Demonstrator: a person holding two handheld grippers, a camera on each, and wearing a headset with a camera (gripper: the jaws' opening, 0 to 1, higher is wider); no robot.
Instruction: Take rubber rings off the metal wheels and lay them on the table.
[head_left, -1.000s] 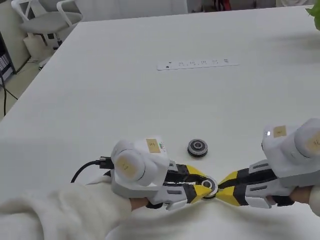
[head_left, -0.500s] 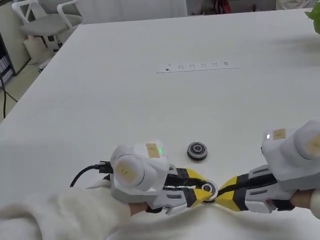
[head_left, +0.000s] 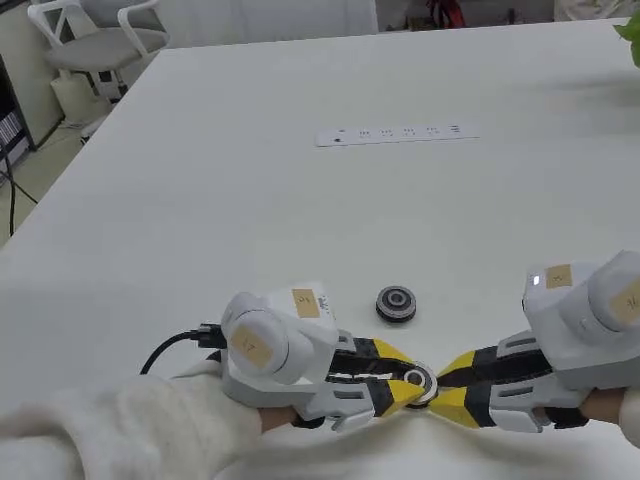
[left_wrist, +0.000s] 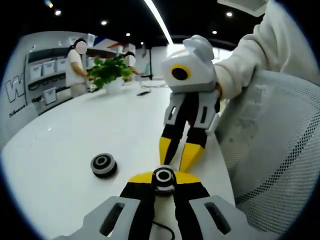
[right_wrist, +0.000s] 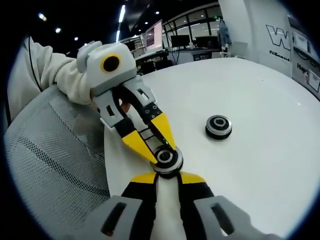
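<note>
By the bench's (head_left: 300, 200) near edge, the left gripper's (head_left: 403, 381) jaws clamp a wheel (head_left: 416, 378). A second wheel (head_left: 396, 303) lies just beyond. The right gripper's (head_left: 440, 386) jaws meet the held wheel's rim; whether they grip, I cannot tell. Both wheels look ringed, so nothing seems done yet.

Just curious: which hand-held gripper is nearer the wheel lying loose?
Left hand-held gripper: its jaws pinch a second wheel beside the loose wheel; the right hand-held gripper sits farther right.

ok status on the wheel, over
left gripper and right gripper both clamped on one wheel. ring not yet off. second wheel lies apart on table, nothing blocking.
</note>
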